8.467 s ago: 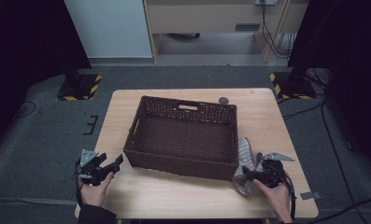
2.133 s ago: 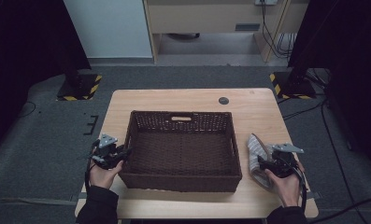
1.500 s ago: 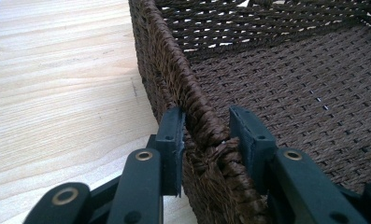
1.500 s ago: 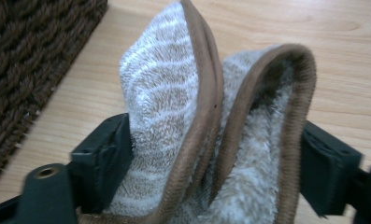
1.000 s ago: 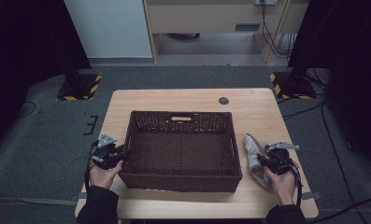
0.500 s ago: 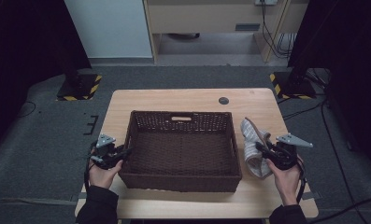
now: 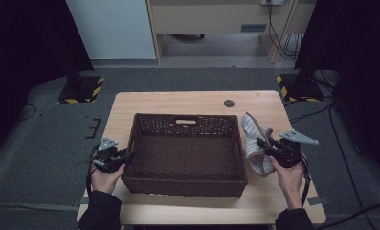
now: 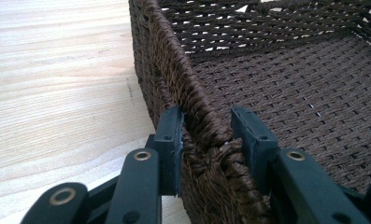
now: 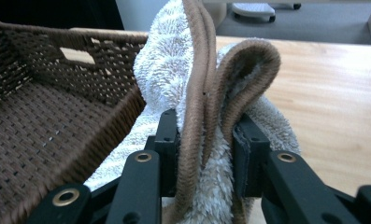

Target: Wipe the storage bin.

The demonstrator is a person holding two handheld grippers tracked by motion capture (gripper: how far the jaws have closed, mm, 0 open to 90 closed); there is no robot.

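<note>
A dark brown wicker basket [image 7: 183, 188] stands in the middle of the wooden table [image 7: 178, 100]. My left gripper [image 7: 129, 155] straddles the rim of its left wall. In the left gripper view the pads [image 8: 174, 140] press the woven rim [image 8: 199, 116] from both sides. My right gripper [image 7: 260, 143] is to the right of the basket, shut on a fluffy white slipper with brown trim [image 7: 254, 129]. In the right gripper view the folded slipper [image 9: 174, 70] is squeezed between the jaws of that gripper [image 9: 205, 135], next to the basket's right wall [image 9: 43, 116].
A small black disc [image 7: 229, 103] lies on the table behind the basket. Bare wood stretches along the far edge and the right side. Stands with yellow-black striped bases [image 7: 80, 91] and cables [image 7: 283, 43] sit on the floor beyond the table.
My right gripper has risen with the slipper and shifted a little toward the far side, beside the basket's right wall. The left gripper and the basket have stayed put.
</note>
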